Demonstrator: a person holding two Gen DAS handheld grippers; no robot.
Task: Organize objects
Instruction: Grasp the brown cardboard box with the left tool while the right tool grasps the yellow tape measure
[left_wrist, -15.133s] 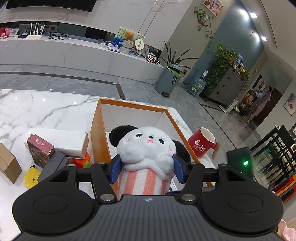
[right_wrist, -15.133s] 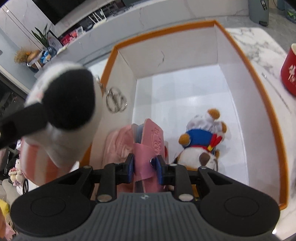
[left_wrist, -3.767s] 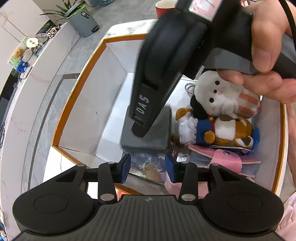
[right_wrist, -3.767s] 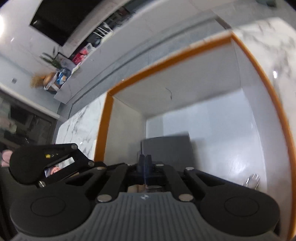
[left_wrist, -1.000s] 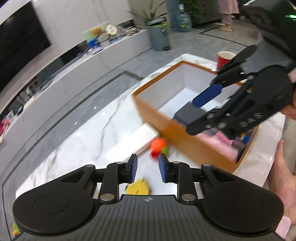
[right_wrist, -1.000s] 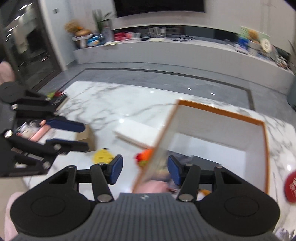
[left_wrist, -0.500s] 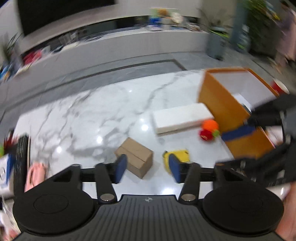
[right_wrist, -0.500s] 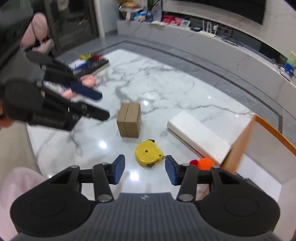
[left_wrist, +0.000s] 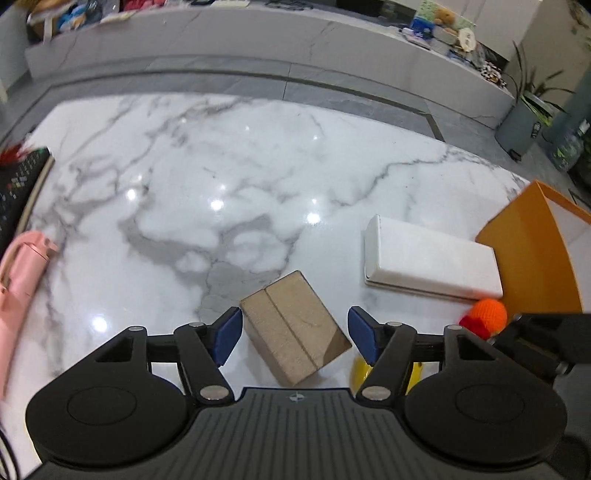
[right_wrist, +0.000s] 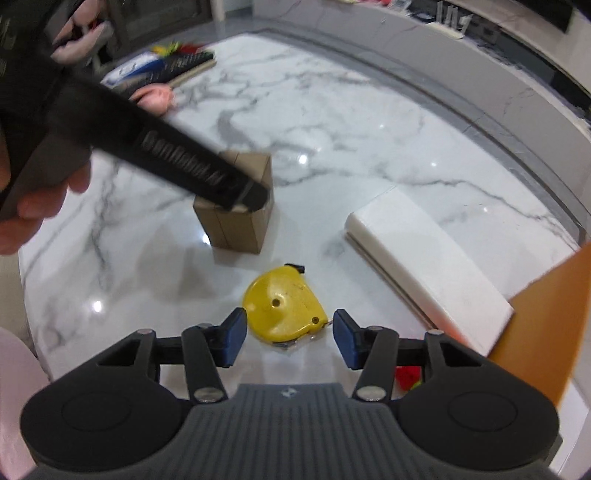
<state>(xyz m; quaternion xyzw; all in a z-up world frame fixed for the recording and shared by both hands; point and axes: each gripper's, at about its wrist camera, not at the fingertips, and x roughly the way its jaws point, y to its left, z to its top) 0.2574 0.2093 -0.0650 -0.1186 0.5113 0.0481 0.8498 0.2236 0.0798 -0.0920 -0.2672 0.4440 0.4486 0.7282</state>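
A small brown cardboard box (left_wrist: 291, 325) lies on the white marble table (left_wrist: 229, 177). My left gripper (left_wrist: 294, 334) hangs over it with its jaws opening, one blue pad on each side of the box and neither touching. A yellow tape measure (right_wrist: 284, 308) lies just ahead of my right gripper (right_wrist: 289, 341), whose jaws are opening with nothing pressed between the pads. In the right wrist view the left gripper's black body (right_wrist: 166, 162) crosses above the cardboard box (right_wrist: 236, 225), held by a person's hand (right_wrist: 37, 206).
A long white box (left_wrist: 432, 258) lies beside the tall orange storage box (left_wrist: 535, 258) at the right. An orange and red knitted toy (left_wrist: 484, 315) sits at that box's foot. A pink object (left_wrist: 18, 273) and a dark book (left_wrist: 18, 184) lie at the table's left edge.
Both grippers have come down from the orange box toward the table. The left jaws have spread wide, and the cardboard box now sits between them. The tape measure has come close to the right fingers.
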